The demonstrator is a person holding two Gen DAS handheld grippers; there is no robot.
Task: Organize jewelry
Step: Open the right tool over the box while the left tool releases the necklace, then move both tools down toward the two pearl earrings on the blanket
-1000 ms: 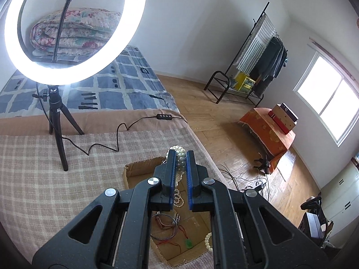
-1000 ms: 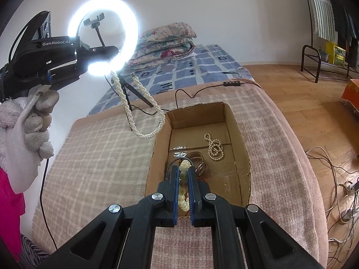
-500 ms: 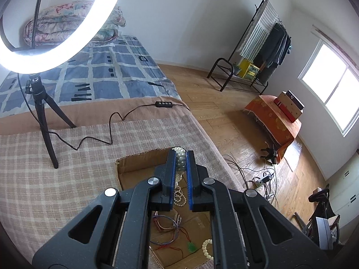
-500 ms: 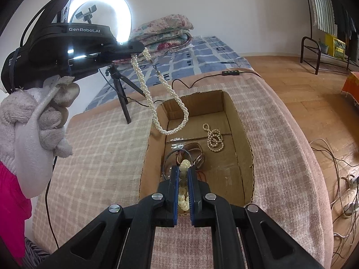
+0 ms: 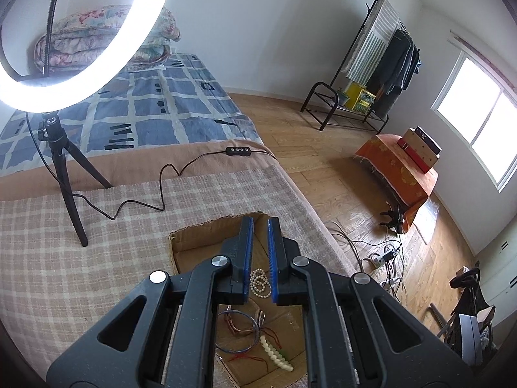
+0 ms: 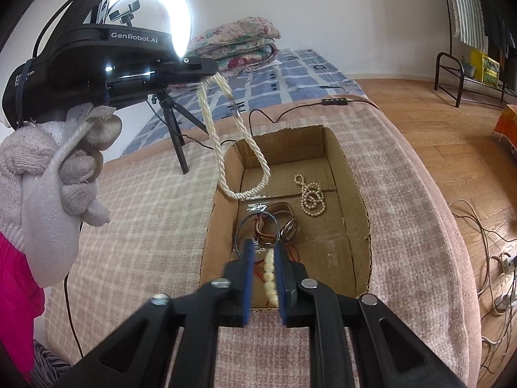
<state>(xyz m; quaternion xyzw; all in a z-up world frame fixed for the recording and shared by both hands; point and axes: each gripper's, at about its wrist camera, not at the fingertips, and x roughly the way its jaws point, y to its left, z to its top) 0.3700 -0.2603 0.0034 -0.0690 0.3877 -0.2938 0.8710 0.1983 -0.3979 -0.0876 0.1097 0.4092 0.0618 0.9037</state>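
A cardboard box (image 6: 353,194) lies on the plaid bed cover with jewelry inside: a small pearl string (image 6: 309,197), a watch (image 6: 287,223), a thin bangle (image 6: 255,229) and a chunky bead bracelet (image 6: 269,274). My left gripper (image 5: 259,223) has opened above the box. In the right wrist view a twisted pearl necklace (image 6: 239,168) hangs blurred just under its fingertips (image 6: 206,66), over the box's left wall. My right gripper (image 6: 262,245) is slightly open over the box's near end, with the bead bracelet between the jaws below.
A ring light on a black tripod (image 5: 64,174) stands on the bed left of the box, its cable (image 5: 168,174) running across the cover. The bed edge drops to a wooden floor (image 5: 339,194) on the right.
My left gripper moved over the box and opened; the twisted pearl necklace has slipped out of its jaws. My right gripper opened a little off the bead bracelet.
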